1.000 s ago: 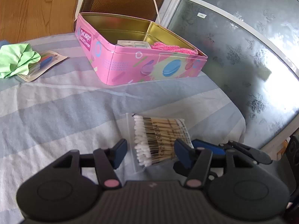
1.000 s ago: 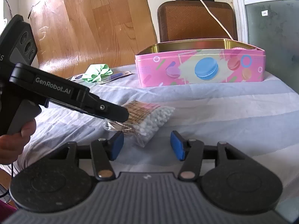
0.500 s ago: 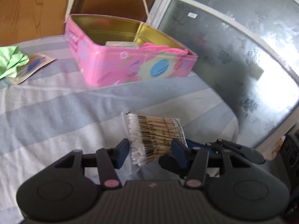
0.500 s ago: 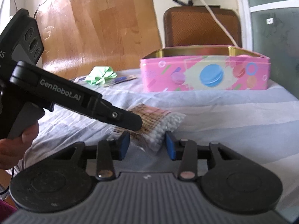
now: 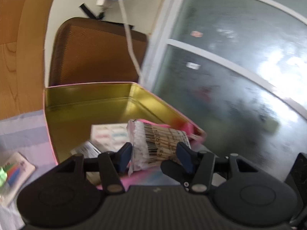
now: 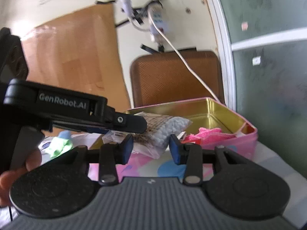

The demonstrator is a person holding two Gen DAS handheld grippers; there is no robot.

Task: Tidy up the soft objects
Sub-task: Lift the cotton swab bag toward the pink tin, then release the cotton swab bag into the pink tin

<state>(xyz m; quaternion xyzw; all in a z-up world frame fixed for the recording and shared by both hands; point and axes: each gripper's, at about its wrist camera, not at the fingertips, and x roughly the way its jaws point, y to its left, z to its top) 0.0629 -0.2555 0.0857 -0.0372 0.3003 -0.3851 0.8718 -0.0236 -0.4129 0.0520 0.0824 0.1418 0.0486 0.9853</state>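
Observation:
A clear bag of cotton swabs [image 5: 159, 143] is held up over the open pink tin [image 5: 86, 103], which has a gold inside. My left gripper [image 5: 155, 153] is shut on the bag. My right gripper [image 6: 151, 147] is shut on the same bag [image 6: 163, 128] from its other side. The left gripper's body crosses the right wrist view [image 6: 76, 113]. In the tin lie a pink cloth [image 6: 211, 134] and a white card of labels [image 5: 109, 134].
A green cloth [image 6: 59, 145] and a flat packet [image 5: 17, 172] lie on the striped sheet left of the tin. A brown chair back [image 6: 172, 78] stands behind the tin. A frosted glass door [image 5: 239, 76] is to the right. A white cable [image 6: 184, 61] hangs down.
Both grippers closed on the swab bag, lifted it off the striped sheet and carried it forward over the tin. The tin is now much closer in both views.

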